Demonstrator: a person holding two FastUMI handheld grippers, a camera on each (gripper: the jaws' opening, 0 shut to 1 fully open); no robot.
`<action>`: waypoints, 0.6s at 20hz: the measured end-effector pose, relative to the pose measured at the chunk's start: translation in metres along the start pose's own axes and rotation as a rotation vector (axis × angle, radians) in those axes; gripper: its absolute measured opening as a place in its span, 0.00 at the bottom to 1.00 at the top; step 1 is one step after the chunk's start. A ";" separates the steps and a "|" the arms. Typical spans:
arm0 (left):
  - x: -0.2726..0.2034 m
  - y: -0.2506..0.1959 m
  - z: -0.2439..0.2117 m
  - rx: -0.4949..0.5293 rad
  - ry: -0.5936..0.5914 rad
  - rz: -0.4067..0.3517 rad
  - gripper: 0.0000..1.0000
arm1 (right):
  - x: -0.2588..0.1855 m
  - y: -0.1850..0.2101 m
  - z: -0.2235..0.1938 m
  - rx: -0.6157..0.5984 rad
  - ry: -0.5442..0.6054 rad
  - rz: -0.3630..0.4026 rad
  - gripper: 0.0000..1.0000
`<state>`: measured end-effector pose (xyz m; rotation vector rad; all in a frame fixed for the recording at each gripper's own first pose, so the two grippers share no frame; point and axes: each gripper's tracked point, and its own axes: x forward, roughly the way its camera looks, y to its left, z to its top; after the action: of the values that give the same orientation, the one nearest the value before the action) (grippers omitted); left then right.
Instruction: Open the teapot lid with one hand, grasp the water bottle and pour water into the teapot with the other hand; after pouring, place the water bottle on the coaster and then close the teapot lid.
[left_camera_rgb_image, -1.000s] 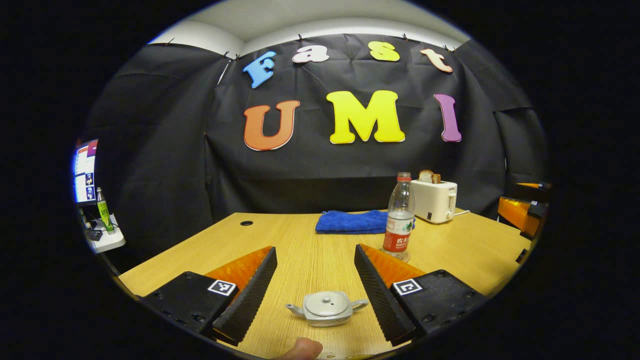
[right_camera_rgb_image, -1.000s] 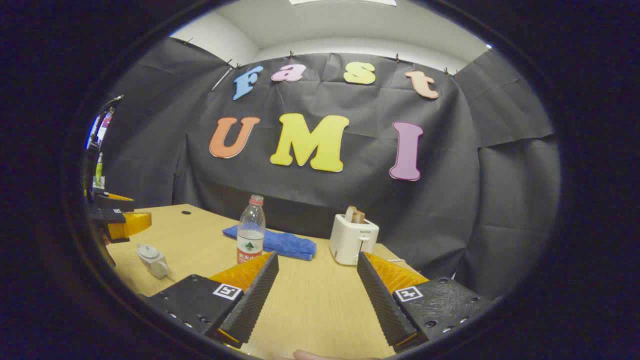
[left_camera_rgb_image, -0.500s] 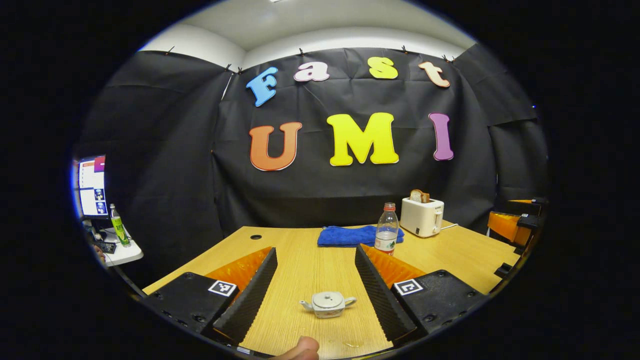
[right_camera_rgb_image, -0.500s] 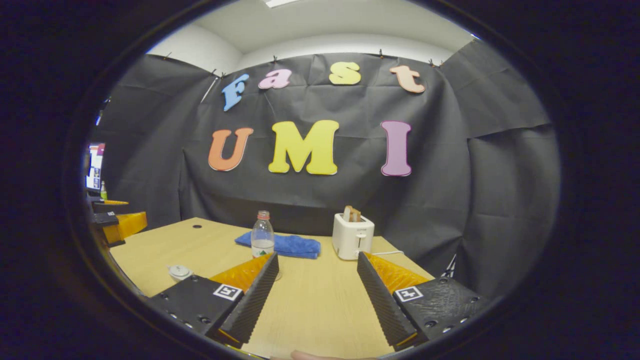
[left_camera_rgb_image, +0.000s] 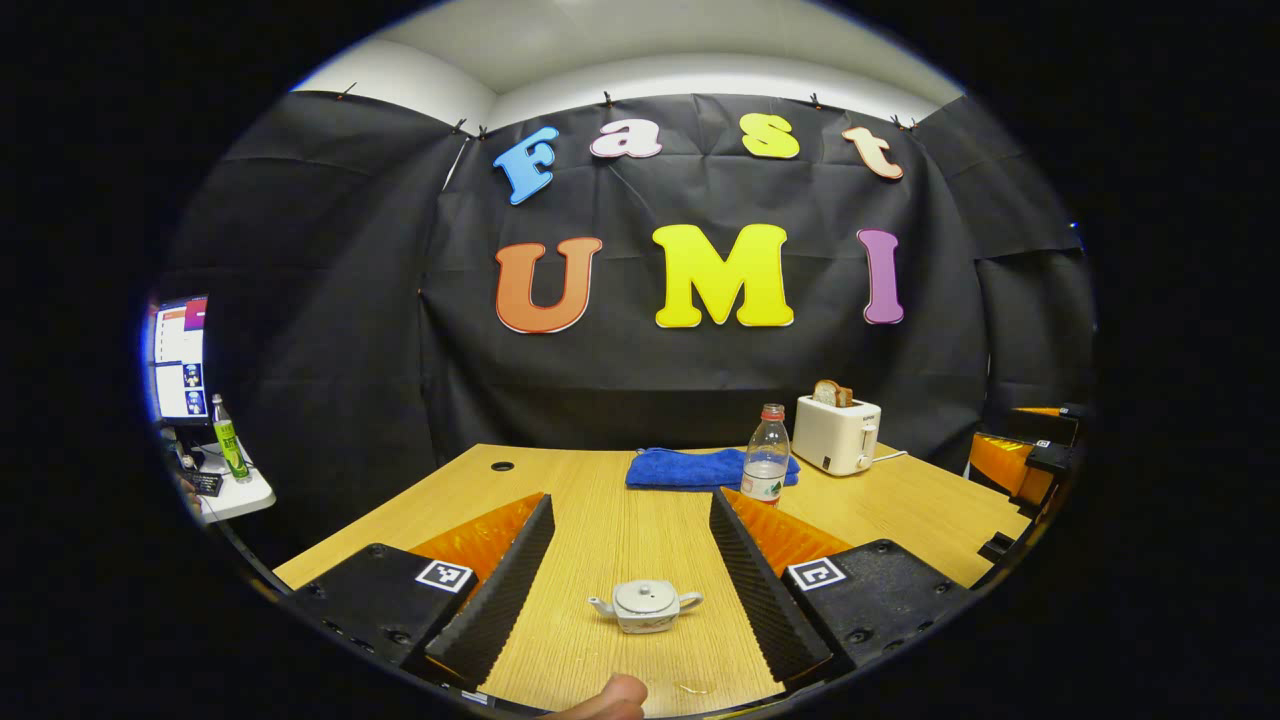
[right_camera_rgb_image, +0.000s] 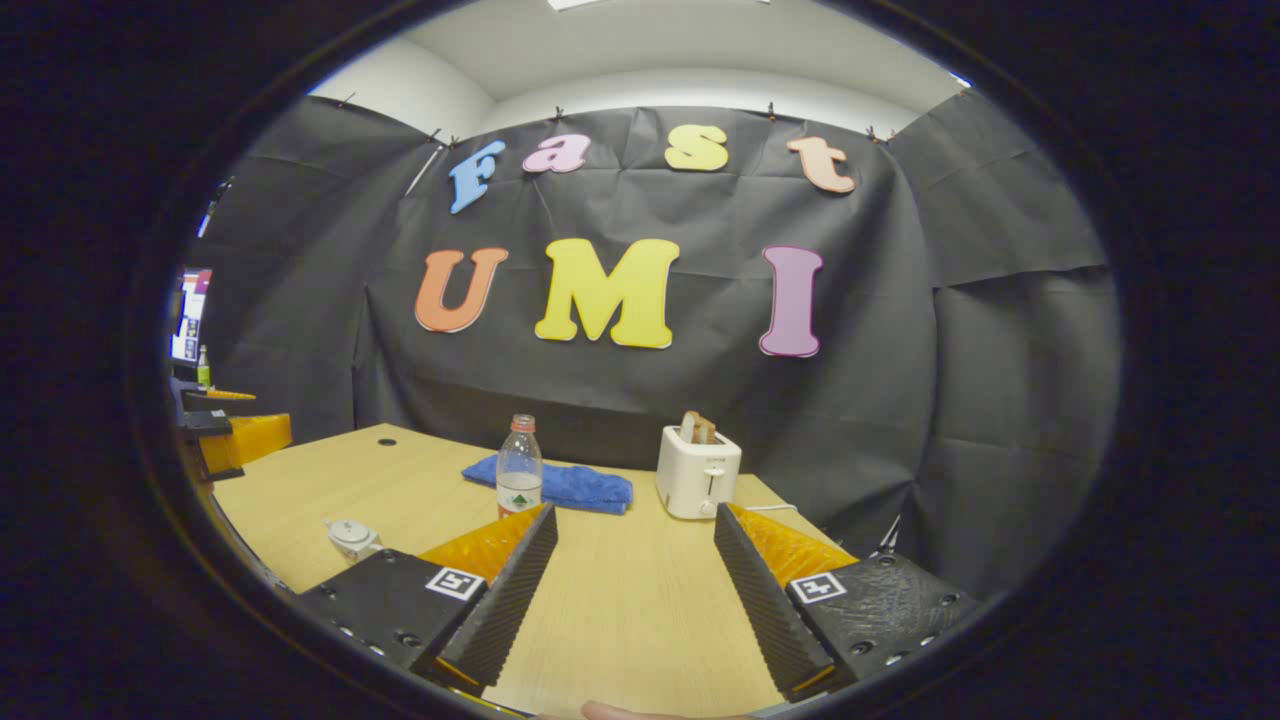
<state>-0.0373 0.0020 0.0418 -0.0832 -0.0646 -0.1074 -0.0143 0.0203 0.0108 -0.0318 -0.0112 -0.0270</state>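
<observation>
Left tongs (left_camera_rgb_image: 630, 560) spread, empty, with teapot (left_camera_rgb_image: 645, 606) straight ahead between the fingers on the tabletop (left_camera_rgb_image: 600, 500), spout left, handle right. Right tongs (right_camera_rgb_image: 630, 575) spread too; bottle (right_camera_rgb_image: 519, 467) farther, left of their line.

The counter (left_camera_rgb_image: 600, 500) carries one teapot (left_camera_rgb_image: 645, 606), one water bottle (left_camera_rgb_image: 766, 454), one blue cloth (left_camera_rgb_image: 685, 468) and one white toaster (left_camera_rgb_image: 836, 434) with one slice of bread (left_camera_rgb_image: 828, 392) standing in it. Two tongs count in all: the left tongs (left_camera_rgb_image: 630, 570) and the right tongs (right_camera_rgb_image: 635, 590). Off to the side stand one green bottle (left_camera_rgb_image: 229, 438) and one monitor (left_camera_rgb_image: 178, 358).
</observation>
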 end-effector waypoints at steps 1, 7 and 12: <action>0.000 0.001 0.000 -0.001 -0.002 0.003 0.98 | 0.000 0.000 0.000 0.003 -0.003 0.001 0.95; 0.005 -0.005 -0.007 0.026 0.008 -0.004 0.98 | 0.006 -0.002 -0.005 -0.023 -0.003 -0.032 0.98; 0.010 -0.001 -0.007 0.024 -0.002 0.003 0.98 | 0.008 -0.002 -0.007 -0.016 0.004 -0.031 0.95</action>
<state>-0.0275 -0.0008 0.0352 -0.0589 -0.0675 -0.1032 -0.0063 0.0183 0.0037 -0.0481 -0.0075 -0.0578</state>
